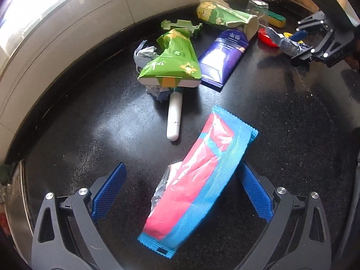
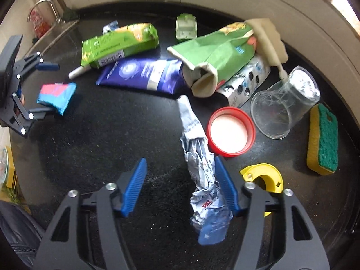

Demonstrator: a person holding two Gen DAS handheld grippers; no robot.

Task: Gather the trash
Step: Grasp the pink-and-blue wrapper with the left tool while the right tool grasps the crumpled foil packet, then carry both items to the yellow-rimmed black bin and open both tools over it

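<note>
My left gripper (image 1: pixel 180 173) is open around a red and blue wrapper (image 1: pixel 198 177) that lies on the black counter (image 1: pixel 281 123) between its fingers, close to the right pad. It also shows in the right wrist view (image 2: pixel 56 96) between the left gripper's fingers (image 2: pixel 48 66). My right gripper (image 2: pixel 180 171) is open; a crumpled silver-blue wrapper (image 2: pixel 200 164) lies between its fingers, against the right pad. The same wrapper (image 1: pixel 283 41) and right gripper (image 1: pixel 302 42) show far right in the left wrist view.
Green packets (image 1: pixel 171 60) (image 2: pixel 216 51), a purple pouch (image 2: pixel 144 74), a white tube (image 1: pixel 173 117), a red lid (image 2: pixel 230 132), a clear cup (image 2: pixel 285 103), a yellow ring (image 2: pixel 263 177) and a sponge (image 2: pixel 322 137) lie on the counter. A tiled wall (image 1: pixel 67 22) runs behind. A sink (image 2: pixel 51 31) is far left.
</note>
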